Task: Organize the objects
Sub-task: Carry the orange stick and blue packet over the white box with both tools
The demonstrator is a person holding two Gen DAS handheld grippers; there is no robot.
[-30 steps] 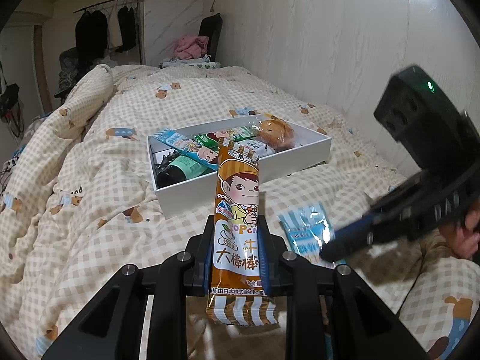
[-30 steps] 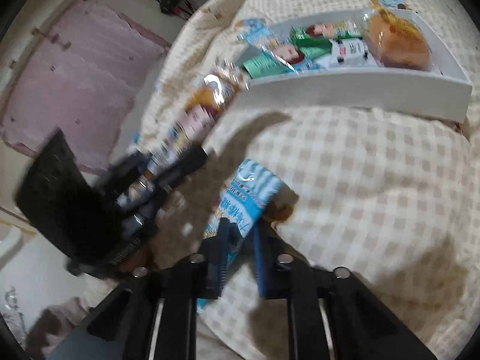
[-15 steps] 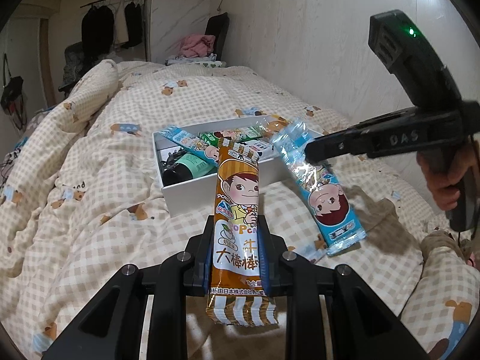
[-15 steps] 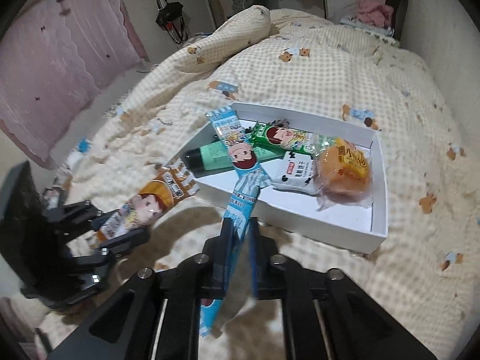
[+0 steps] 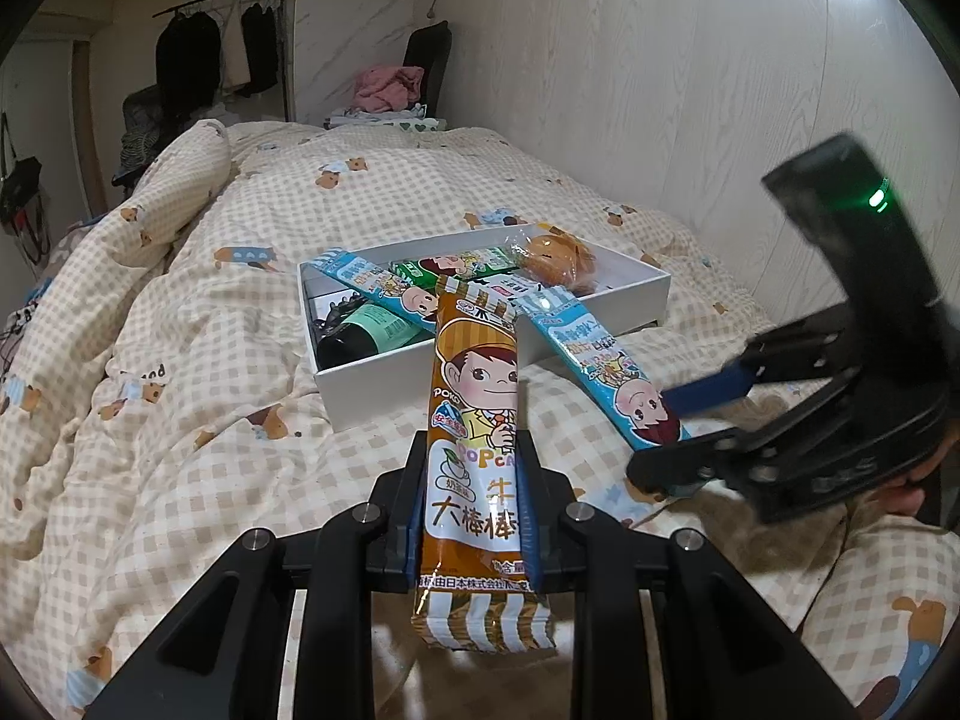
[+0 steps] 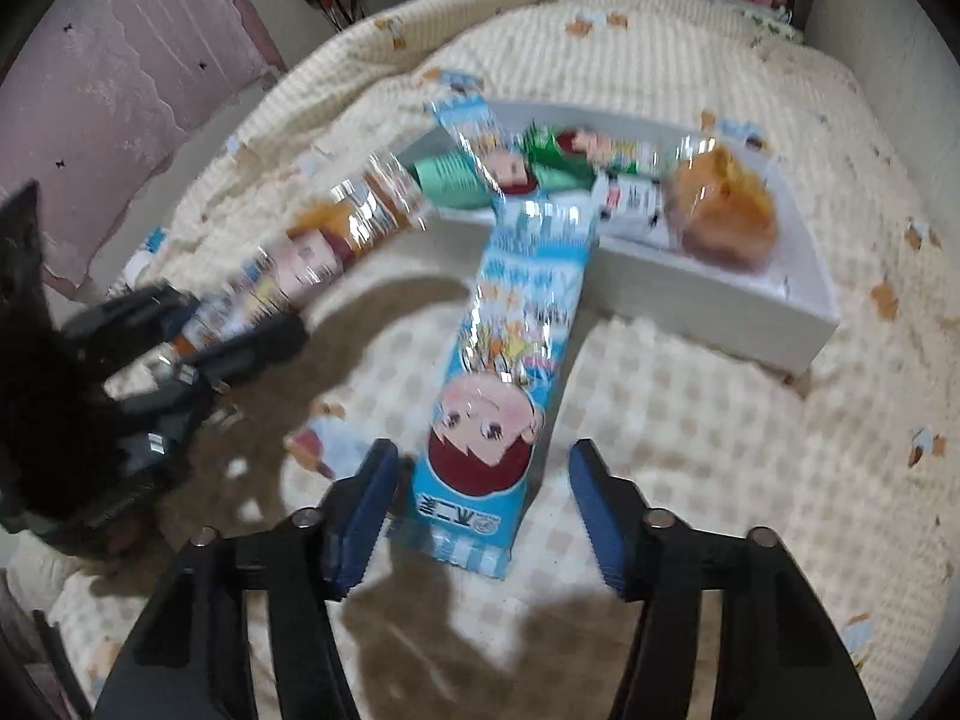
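Right gripper (image 6: 480,510) has just opened, releasing blue packet (image 6: 510,348); left gripper (image 5: 471,501) clamps brown packet (image 5: 474,420).

Dim room, fisheye vignette, right view motion-blurred

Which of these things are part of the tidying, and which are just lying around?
Part of the job:
- brown snack bar, clamped in the left gripper
- blue snack bar, leaning on the box wall, between the right gripper's open jaws
- white box with snacks inside

Just lying around:
- quilt
- hanging clothes
- pink clothes
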